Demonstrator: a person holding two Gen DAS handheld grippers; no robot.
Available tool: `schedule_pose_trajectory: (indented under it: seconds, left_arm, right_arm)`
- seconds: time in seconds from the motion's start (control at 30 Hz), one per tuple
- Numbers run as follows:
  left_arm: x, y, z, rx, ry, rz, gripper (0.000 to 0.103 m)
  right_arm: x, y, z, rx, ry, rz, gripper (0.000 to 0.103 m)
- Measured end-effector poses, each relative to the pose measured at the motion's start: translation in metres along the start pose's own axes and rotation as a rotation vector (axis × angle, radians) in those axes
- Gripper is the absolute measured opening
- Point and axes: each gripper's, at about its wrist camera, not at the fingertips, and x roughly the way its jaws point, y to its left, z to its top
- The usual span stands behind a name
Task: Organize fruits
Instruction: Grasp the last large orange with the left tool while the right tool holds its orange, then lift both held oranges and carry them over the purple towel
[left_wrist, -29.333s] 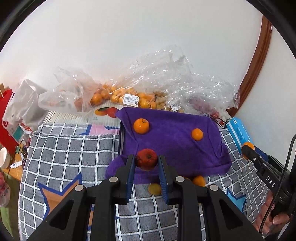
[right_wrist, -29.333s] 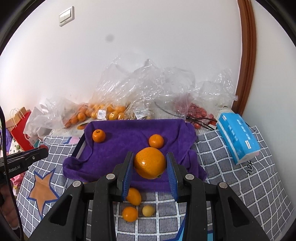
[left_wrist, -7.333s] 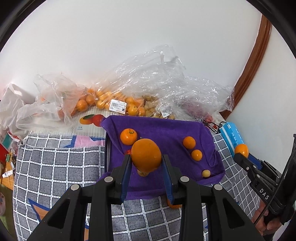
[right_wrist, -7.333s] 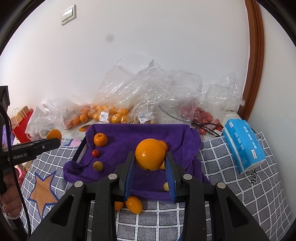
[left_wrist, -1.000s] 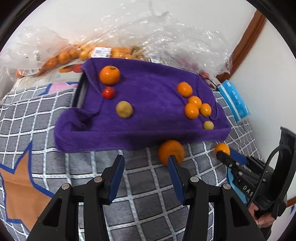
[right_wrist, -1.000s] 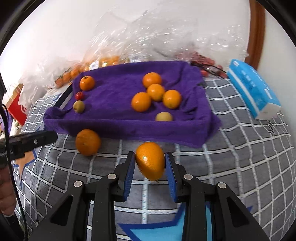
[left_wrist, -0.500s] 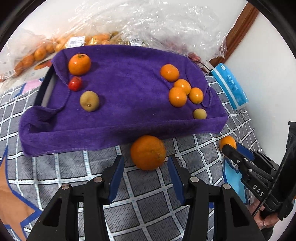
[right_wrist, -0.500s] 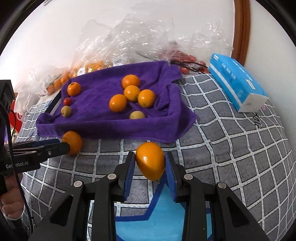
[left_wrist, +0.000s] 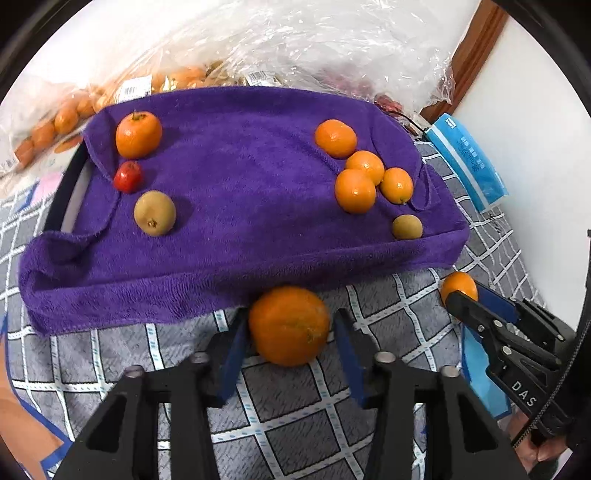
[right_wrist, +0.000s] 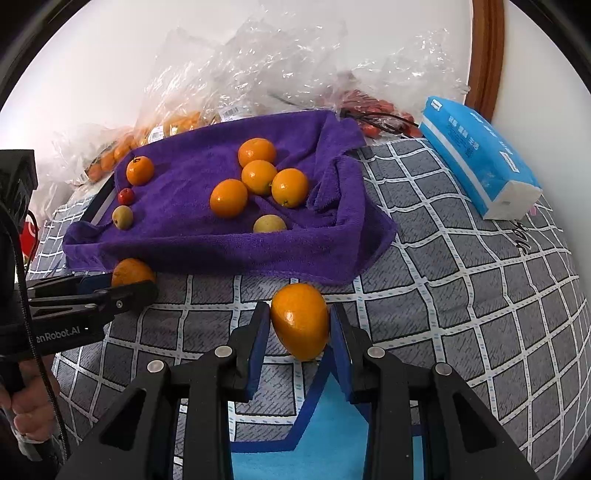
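Orange and round, a big citrus fruit (left_wrist: 289, 325) lies on the grey checked cloth (left_wrist: 317, 424) between the left gripper (left_wrist: 289, 343)'s parted jaws, calling for closure, while the right gripper (right_wrist: 300, 332) clamps an oval orange (right_wrist: 301, 320), the purple towel (left_wrist: 240, 184) at twelve o'clock beneath clear plastic bags (right_wrist: 258, 74) by a white wall.

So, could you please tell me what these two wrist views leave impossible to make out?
- Left wrist: whether the left gripper grips the large orange; a gap shows at the right finger.
- Both views: fruit in the plastic bags, blurred behind crinkled film.
- Left wrist: the tray, almost wholly under the purple towel.
- Right wrist: printing on the blue tissue pack, too small.
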Motion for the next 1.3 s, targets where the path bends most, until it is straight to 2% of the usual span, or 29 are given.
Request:
schedule_pose_trajectory:
  seconds: [0.23,0.5,0.83,1.3]
  left_arm:
    - [-0.009,0.009,-0.004,-0.036,0.003,-0.031,0.040]
    - [-0.035,0.023,-0.011,-0.062,-0.032,-0.012,0.040]
    - [-0.079,0.050,-0.021,-0.118,-0.099,0.003,0.040]
    - [-0.139,0.059,-0.016,-0.125,-0.208,0.026,0.040]
  right_arm:
    - [-0.005,0.005,0.001,-0.011,-0.013,0.002,0.033]
    - [-0.025,0.021,0.005,-0.026,-0.053,0.014,0.033]
    - [-0.051,0.052,0.013,-0.059,-0.105,0.026,0.033]
    - [-0.090,0.072,0.032,-0.060,-0.192,0.025,0.033]
